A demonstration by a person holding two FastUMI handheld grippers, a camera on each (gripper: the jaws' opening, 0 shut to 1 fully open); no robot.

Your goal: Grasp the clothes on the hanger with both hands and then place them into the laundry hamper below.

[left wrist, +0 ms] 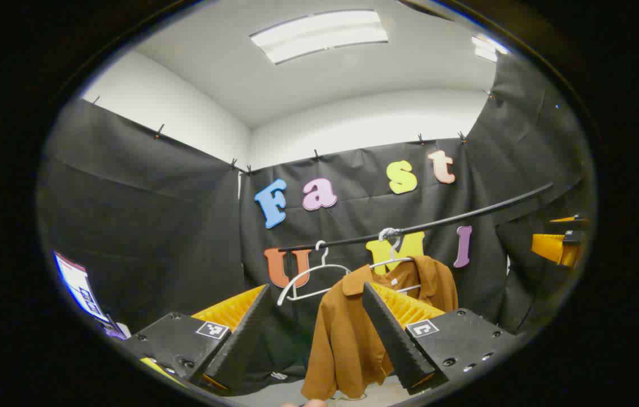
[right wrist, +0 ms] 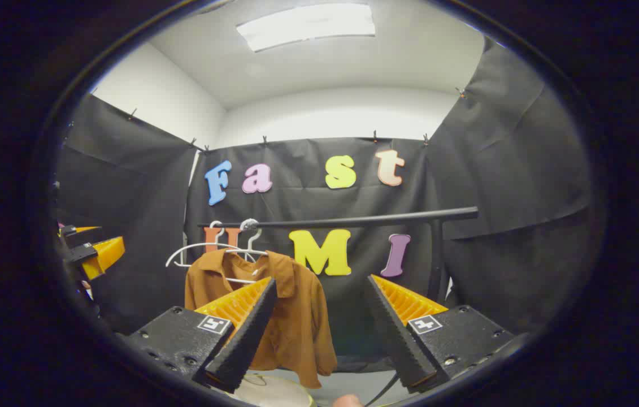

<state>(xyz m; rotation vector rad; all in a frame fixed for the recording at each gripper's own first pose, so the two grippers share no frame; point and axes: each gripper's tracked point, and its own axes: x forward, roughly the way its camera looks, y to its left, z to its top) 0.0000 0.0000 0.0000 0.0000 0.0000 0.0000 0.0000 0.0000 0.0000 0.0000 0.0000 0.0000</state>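
We hold left gripper (left wrist: 316, 330) and right gripper (right wrist: 319, 328) wide, short of the centre-frame shirt (left wrist: 347, 333); next, close in and grasp.

Brown collared cloth shirt (left wrist: 353, 333) hangs on a white wire hanger (right wrist: 240, 249) from the black horizontal metal rail (right wrist: 353, 219), in front of the back wall. Second, bare white wire hanger (left wrist: 311, 271) on the rail just left of it. Round pale hamper rim (right wrist: 274, 393) sits below the shirt. Both grippers well short of the shirt, facing it.
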